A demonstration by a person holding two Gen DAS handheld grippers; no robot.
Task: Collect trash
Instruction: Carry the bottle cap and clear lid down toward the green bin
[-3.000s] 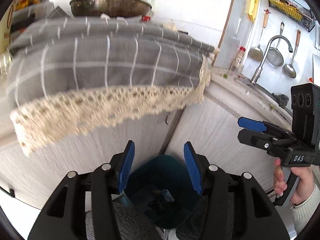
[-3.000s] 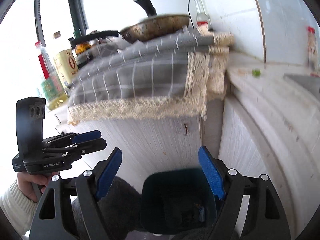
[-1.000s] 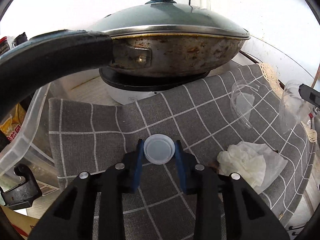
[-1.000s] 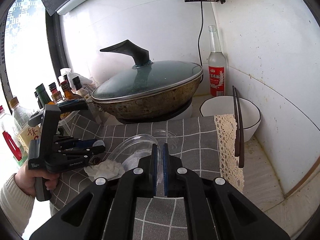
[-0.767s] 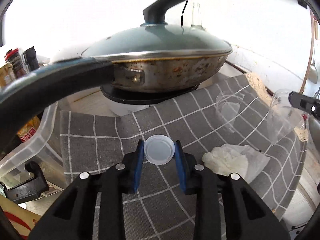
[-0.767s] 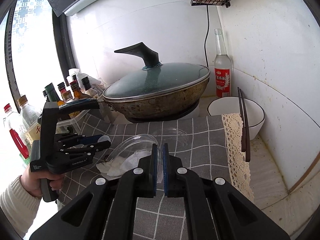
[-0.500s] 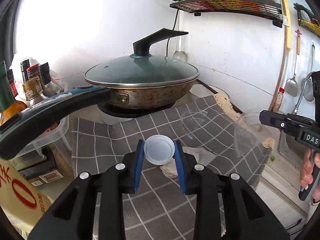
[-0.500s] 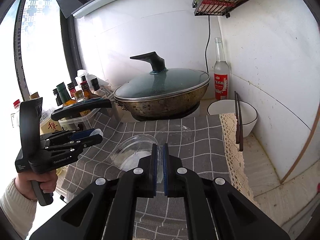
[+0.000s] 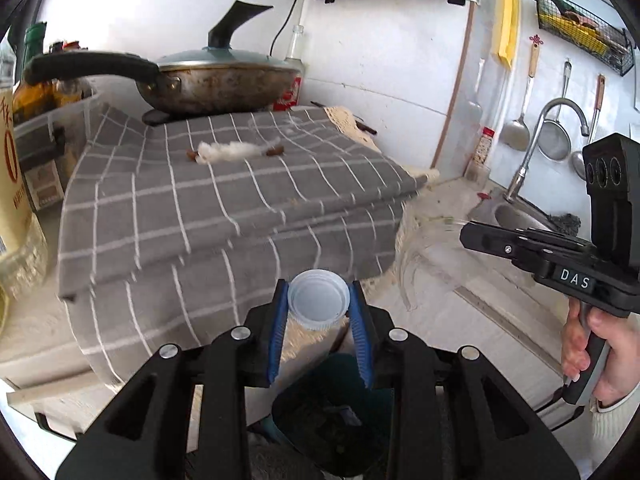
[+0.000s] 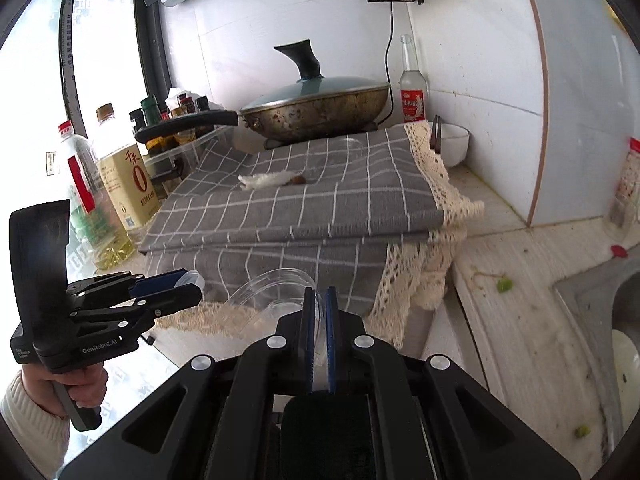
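Trash is in both claws at once: the left claw [image 9: 319, 316] has its blue pads pressed on either side of a white bottle cap [image 9: 319, 305], open side facing the camera, jaws only as wide as the cap; the right claw [image 10: 319, 334] is squeezed almost fully together on the thin rim of a clear plastic cup [image 10: 276, 292], which juts out to its left. Directly under the left claw, low in its view, sits a dark teal bin [image 9: 332, 416] on the floor, against the pale cabinet front; the right wrist view shows only a dark shape at its bottom edge (probably the same bin, though I cannot be sure). Farther out, on the surface draped with a grey checked cloth [image 10: 320, 200], a crumpled white tissue [image 10: 266, 179] and a small brown scrap [image 10: 298, 179] wait beside a second clear cup [image 10: 344, 152], in front of a lidded wok [image 10: 320, 108]. To drop cleanly, each claw should be centred over the bin's mouth and brought low before letting go; the cup is light and may bounce off the rim.
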